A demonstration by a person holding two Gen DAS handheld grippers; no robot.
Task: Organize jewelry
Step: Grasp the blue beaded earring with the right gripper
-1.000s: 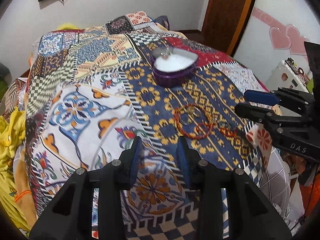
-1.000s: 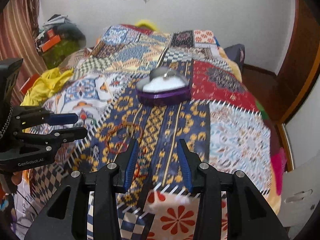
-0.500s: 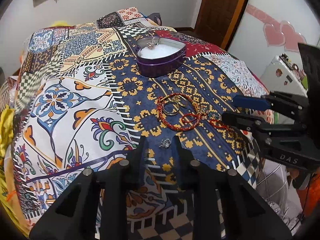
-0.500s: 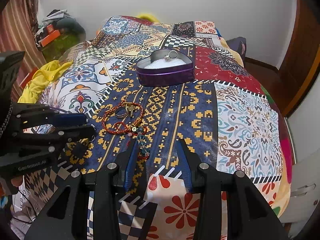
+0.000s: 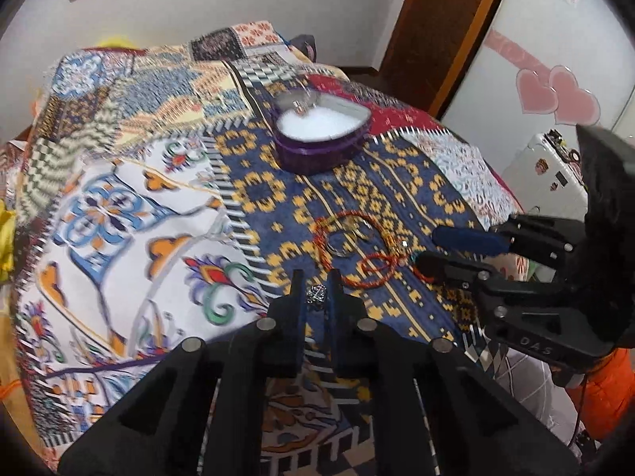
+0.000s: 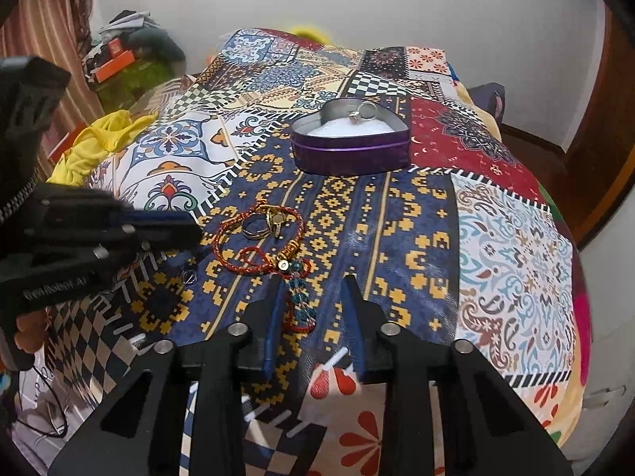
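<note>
A purple heart-shaped box (image 5: 322, 139) (image 6: 351, 146) with white padding stands on the patchwork bedspread; a silver ring (image 6: 363, 112) lies in it. A red cord bracelet (image 5: 357, 250) (image 6: 254, 242), loose rings (image 6: 268, 222) and a beaded teal strand (image 6: 299, 297) lie in front of it. My left gripper (image 5: 316, 295) has its jaws nearly closed around a small silver ornament (image 5: 316, 294) on the cloth. My right gripper (image 6: 313, 301) is open, its fingertips just behind the teal strand; it also shows in the left wrist view (image 5: 456, 250).
The bedspread (image 6: 496, 238) drops off at the near and right edges. Yellow cloth (image 6: 99, 139) and clutter lie left of the bed. A wooden door (image 5: 444, 27) and a white cabinet with pink hearts (image 5: 555, 95) stand to the right.
My left gripper has moved forward and narrowed its jaws around the silver ornament. My right gripper has moved closer to the bracelet pile and stays open.
</note>
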